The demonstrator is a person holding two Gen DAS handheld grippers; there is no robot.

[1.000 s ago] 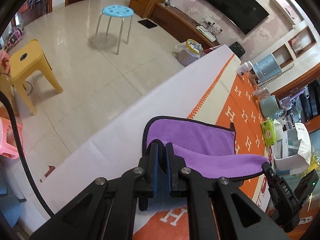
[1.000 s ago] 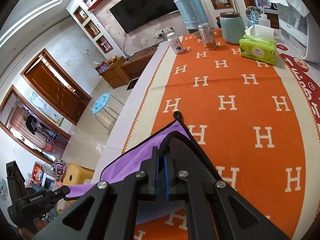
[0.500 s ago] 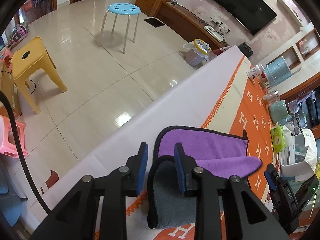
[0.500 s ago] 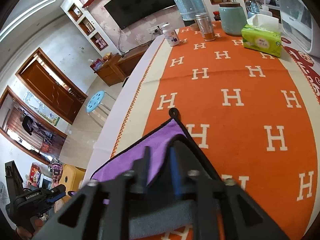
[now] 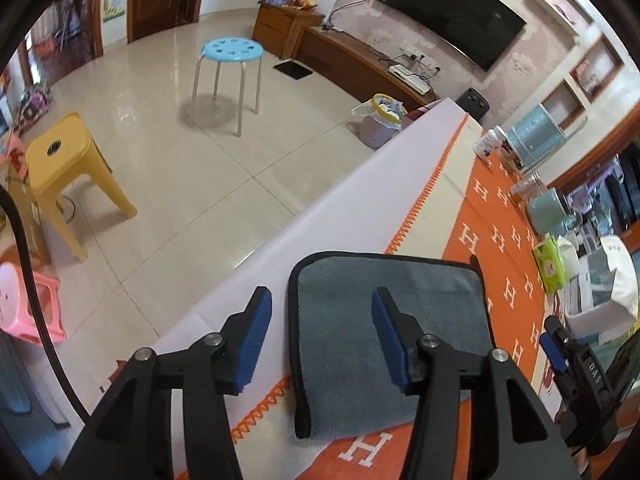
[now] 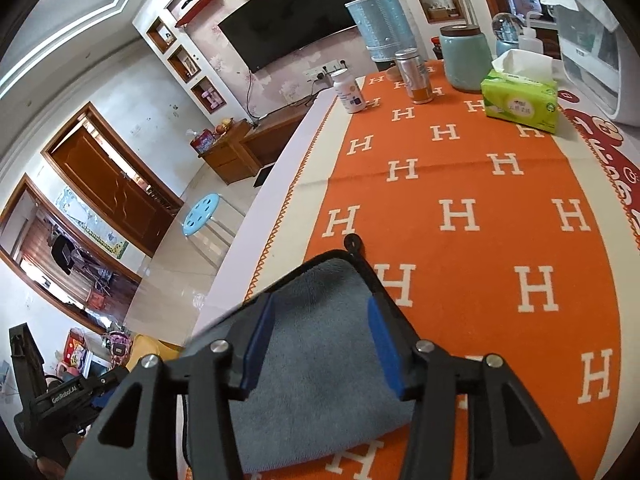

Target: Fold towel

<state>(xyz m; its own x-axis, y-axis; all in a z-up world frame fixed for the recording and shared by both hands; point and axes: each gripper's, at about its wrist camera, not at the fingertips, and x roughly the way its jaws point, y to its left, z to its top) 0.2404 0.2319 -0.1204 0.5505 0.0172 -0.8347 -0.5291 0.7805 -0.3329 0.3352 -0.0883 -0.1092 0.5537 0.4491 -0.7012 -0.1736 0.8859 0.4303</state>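
Observation:
The towel [image 5: 384,320] lies folded flat on the orange H-patterned tablecloth [image 5: 496,240], grey side up, black trim around it; none of its purple side shows. It also shows in the right wrist view [image 6: 320,360], with a small hanging loop [image 6: 354,242] at its far corner. My left gripper [image 5: 320,340] is open and empty above the towel's left edge. My right gripper [image 6: 320,344] is open and empty above the towel's right part. The right gripper also shows at the left wrist view's right edge [image 5: 560,356].
At the table's far end stand a white pill bottle [image 6: 349,92], a metal can [image 6: 416,80], a teal jar [image 6: 466,58], a green tissue pack [image 6: 520,100] and a white appliance [image 6: 592,40]. Beyond the table's left edge are a blue stool [image 5: 232,52] and a yellow stool [image 5: 60,152].
Both grippers have opened and let go of the towel edge. The lifted half has dropped over the purple side, so the towel now lies folded, grey up.

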